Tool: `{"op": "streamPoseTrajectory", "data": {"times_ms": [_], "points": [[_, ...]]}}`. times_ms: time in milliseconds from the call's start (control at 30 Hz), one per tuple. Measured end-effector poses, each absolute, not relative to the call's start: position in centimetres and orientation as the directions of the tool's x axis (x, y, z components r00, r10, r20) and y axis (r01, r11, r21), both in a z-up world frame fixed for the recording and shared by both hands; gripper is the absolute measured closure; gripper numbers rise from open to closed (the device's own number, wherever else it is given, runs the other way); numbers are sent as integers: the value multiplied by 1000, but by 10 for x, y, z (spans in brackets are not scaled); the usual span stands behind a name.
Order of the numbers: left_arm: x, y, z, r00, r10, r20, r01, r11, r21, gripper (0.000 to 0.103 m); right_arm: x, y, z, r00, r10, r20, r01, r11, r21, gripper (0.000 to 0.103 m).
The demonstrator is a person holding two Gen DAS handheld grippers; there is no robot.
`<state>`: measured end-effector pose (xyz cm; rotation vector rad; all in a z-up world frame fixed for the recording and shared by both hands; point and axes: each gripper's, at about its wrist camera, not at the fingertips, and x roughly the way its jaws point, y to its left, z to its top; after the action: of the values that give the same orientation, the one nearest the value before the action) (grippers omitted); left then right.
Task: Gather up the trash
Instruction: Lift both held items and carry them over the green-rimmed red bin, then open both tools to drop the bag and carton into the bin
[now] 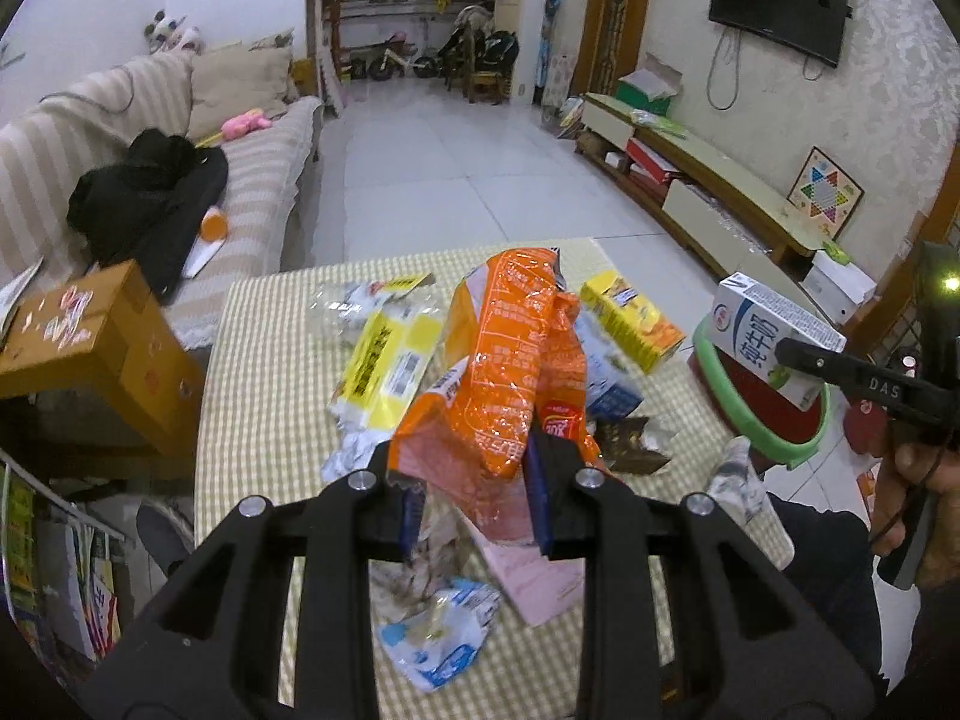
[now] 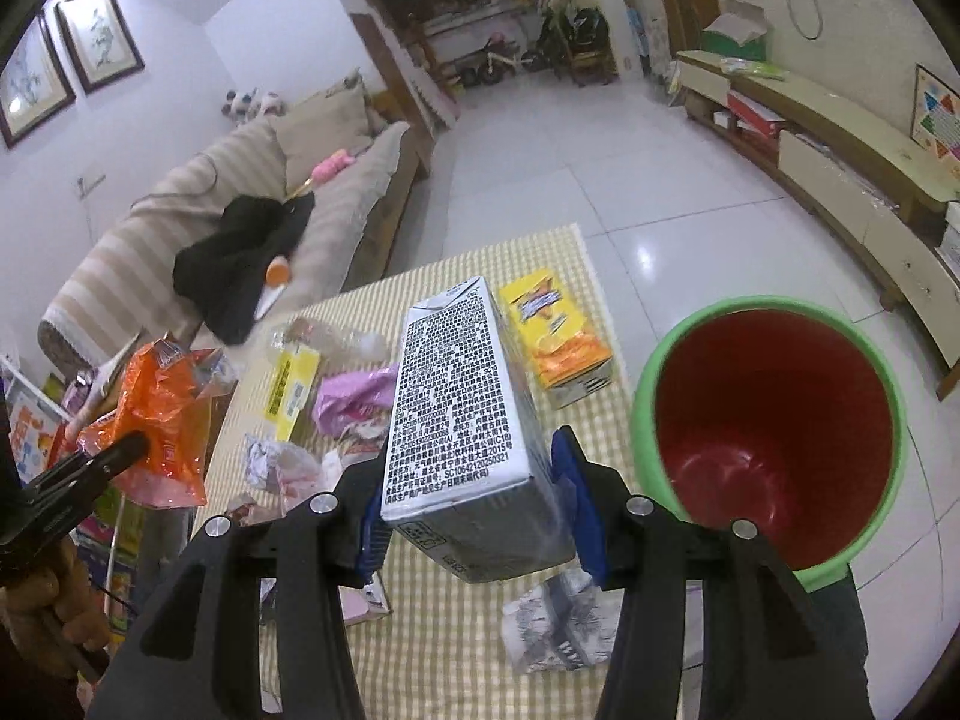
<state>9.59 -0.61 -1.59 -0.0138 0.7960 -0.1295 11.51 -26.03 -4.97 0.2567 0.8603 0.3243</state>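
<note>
Two hand-held black grippers work above a counter [image 1: 264, 360] covered in yellow-and-white checked cloth and strewn with trash.

The left gripper [image 1: 474, 483] is clamped tight on the lower edge of a crinkled orange plastic snack bag [image 1: 510, 354] with white print. The bag stands up from the pinch, raised off the counter; in the right wrist view it hangs beyond the counter's left edge.

The right gripper [image 2: 471, 501] has its blue-padded fingers [image 2: 579, 504] pressed against both sides of a rectangular white-and-grey milk carton [image 2: 456, 396]. The jaws stand partly open, set by the carton's width. The upward face carries dense black print; the left wrist view shows a blue side panel with large characters and a green base corner. The carton is held in the air, tilted, above the counter's right part and just left of a round bin with a green rim and red interior [image 2: 774, 420], which stands on the white tiled floor beside the counter.

Still on the counter:
- a yellow drink carton with orange artwork [image 1: 633, 312], lying near the far right edge
- a flat yellow-and-white wrapper [image 1: 384, 366]
- a crumpled pink plastic bag [image 2: 354, 399]
- a torn blue-and-white wrapper [image 1: 438, 636] at the near edge
- a crumpled grey-patterned paper [image 2: 555, 618]
</note>
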Motion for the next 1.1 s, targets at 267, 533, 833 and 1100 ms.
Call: {"op": "streamPoseTrajectory", "data": {"times_ms": [267, 533, 833, 1100], "points": [[114, -60, -7, 680, -207, -704, 224, 972, -70, 76, 108, -306, -40, 676, 330, -659, -99, 927, 363, 56], [146, -140, -6, 626, -338, -703, 364, 924, -120, 76, 102, -366, -42, 723, 242, -647, 19, 929, 369, 56], [182, -224, -23, 531, -435, -728, 478, 862, -167, 76, 101, -427, -60, 731, 173, -660, 134, 912, 387, 56], [196, -265, -47, 470, -446, -762, 521, 837, -168, 74, 102, -453, -77, 717, 160, -679, 174, 901, 397, 55]]}}
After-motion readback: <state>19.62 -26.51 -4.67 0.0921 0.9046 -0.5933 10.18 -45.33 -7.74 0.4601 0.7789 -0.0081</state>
